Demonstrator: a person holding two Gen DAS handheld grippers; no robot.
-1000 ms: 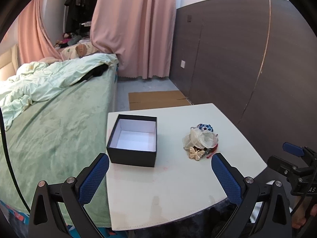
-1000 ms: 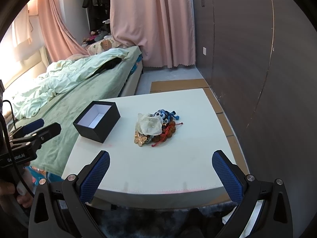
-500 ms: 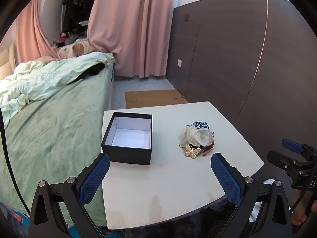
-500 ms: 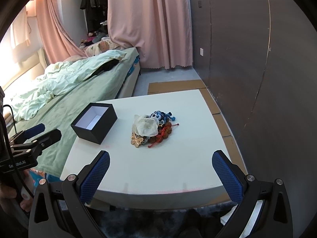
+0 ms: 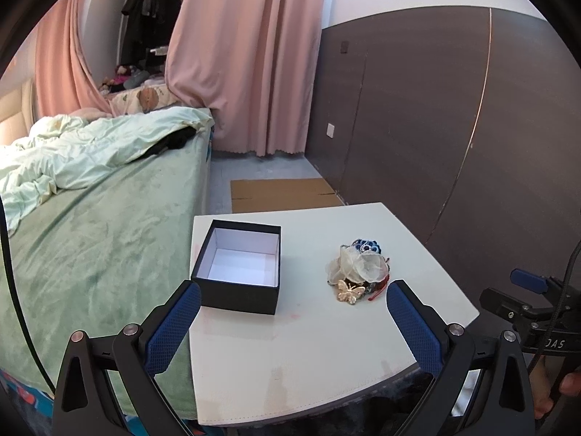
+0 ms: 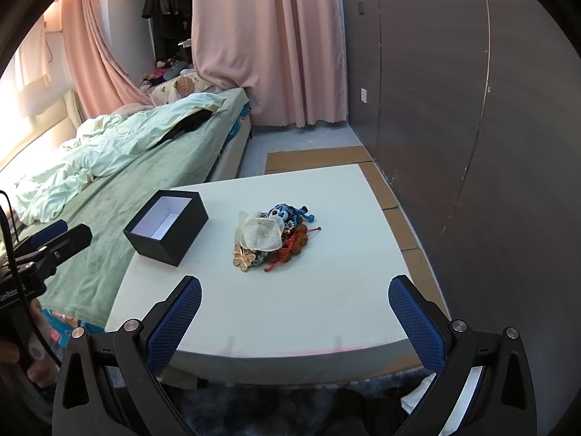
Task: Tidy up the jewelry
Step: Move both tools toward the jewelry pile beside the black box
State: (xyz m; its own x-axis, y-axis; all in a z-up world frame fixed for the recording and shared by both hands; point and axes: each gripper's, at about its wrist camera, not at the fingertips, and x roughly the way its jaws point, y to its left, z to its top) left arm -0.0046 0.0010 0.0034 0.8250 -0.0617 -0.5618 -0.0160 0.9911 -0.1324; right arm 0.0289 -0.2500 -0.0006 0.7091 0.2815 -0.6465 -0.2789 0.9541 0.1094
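An open black box (image 5: 239, 265) with a white inside stands on the left part of a white table (image 5: 308, 345); it also shows in the right wrist view (image 6: 167, 227). A pile of jewelry (image 5: 357, 270) lies to its right: a sheer white flower, a gold butterfly (image 5: 349, 291), blue and red pieces. The pile also shows in the right wrist view (image 6: 270, 238). My left gripper (image 5: 292, 323) is open and empty above the table's near edge. My right gripper (image 6: 294, 318) is open and empty, short of the pile.
A bed with a green cover (image 5: 83, 247) runs along the table's left side. A dark wood wall (image 5: 454, 127) is on the right. Flat cardboard (image 5: 283, 192) lies on the floor beyond the table. Pink curtains (image 5: 247, 58) hang at the back.
Both grippers have drawn back a little from the table and lifted slightly, so the box and pile look smaller. Both stay open. Nothing on the table has moved.
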